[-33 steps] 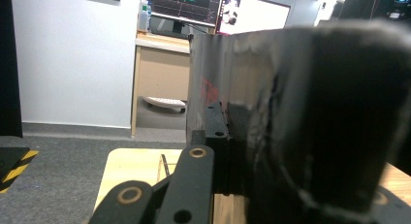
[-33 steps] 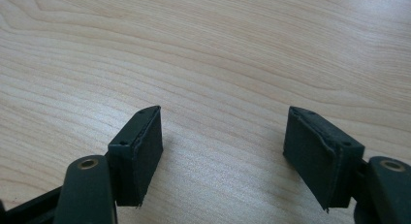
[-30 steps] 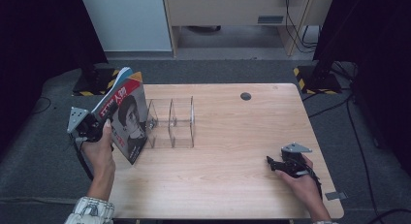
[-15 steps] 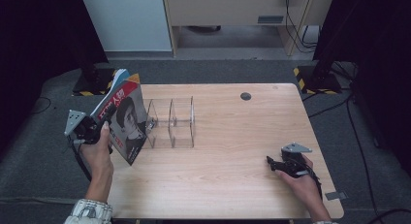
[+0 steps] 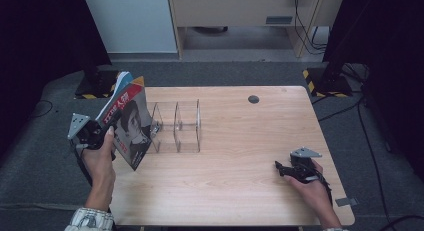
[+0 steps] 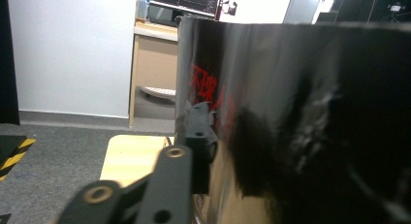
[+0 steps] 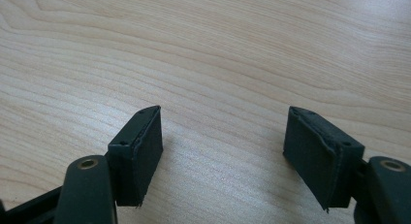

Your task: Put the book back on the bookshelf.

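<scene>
1. A lab or recording studio, not a home: the tabletop (image 5: 240, 156) stands alone on grey carpet (image 5: 45, 156), ringed by black curtains (image 5: 45, 31).
2. Beyond the tabletop, stand feet with yellow-black hazard tape (image 5: 320, 76) sit on the carpet at its far corners.
3. Behind those, cables (image 5: 305, 21) hang beside a beige cabinet (image 5: 235, 11) and a white panel (image 5: 130, 21).
4. In the left gripper view, monitors (image 6: 184, 3) stand on a counter (image 6: 155, 30) well behind the tabletop.

Left tongs (image 5: 107, 136) raised at table's left edge, jaws just opening; right tongs (image 5: 280, 167) low, agape
</scene>
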Motion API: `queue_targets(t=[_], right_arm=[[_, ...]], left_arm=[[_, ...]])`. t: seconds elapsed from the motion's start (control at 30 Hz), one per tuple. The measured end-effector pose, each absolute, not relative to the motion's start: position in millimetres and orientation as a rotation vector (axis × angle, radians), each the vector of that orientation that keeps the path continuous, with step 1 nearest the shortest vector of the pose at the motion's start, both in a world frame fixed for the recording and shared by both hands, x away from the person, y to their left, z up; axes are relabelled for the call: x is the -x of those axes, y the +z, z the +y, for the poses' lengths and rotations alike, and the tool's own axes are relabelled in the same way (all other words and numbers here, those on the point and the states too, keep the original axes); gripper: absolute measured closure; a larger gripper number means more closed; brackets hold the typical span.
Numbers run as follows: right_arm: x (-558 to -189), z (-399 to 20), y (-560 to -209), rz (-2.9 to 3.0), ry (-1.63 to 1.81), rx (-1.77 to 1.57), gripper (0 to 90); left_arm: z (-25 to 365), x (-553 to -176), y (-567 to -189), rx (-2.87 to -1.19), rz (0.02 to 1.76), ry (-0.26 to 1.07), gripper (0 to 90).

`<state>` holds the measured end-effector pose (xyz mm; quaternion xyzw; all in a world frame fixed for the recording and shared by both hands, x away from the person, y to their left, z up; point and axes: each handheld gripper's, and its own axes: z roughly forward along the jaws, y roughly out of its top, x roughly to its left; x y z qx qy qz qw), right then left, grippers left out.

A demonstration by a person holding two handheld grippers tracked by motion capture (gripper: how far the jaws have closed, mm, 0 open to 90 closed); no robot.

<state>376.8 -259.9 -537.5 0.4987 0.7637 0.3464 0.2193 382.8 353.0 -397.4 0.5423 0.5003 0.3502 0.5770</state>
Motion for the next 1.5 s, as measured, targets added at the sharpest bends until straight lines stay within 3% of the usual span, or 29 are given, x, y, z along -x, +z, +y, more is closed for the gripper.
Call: queue_targets(t=[0.27, 0.4, 1.23, 1.5], right_arm=[[-377, -260, -537, 2.113, 0.959, -1.380, 30.4], [-377, -260, -537, 2.113, 0.958, -1.380, 30.4], [-377, -260, -537, 2.114, 0.958, -1.380, 30.3], [-377, -260, -537, 2.114, 0.959, -1.380, 30.2]], left_arm=[[352, -381, -397, -1.272, 1.172, 0.863, 40.4], [351, -380, -399, -1.280, 1.176, 0.861, 33.0], [353, -371, -411, -1.361, 1.208, 0.854, 11.5], [353, -369, -412, -1.378, 1.207, 0.848, 9.2]])
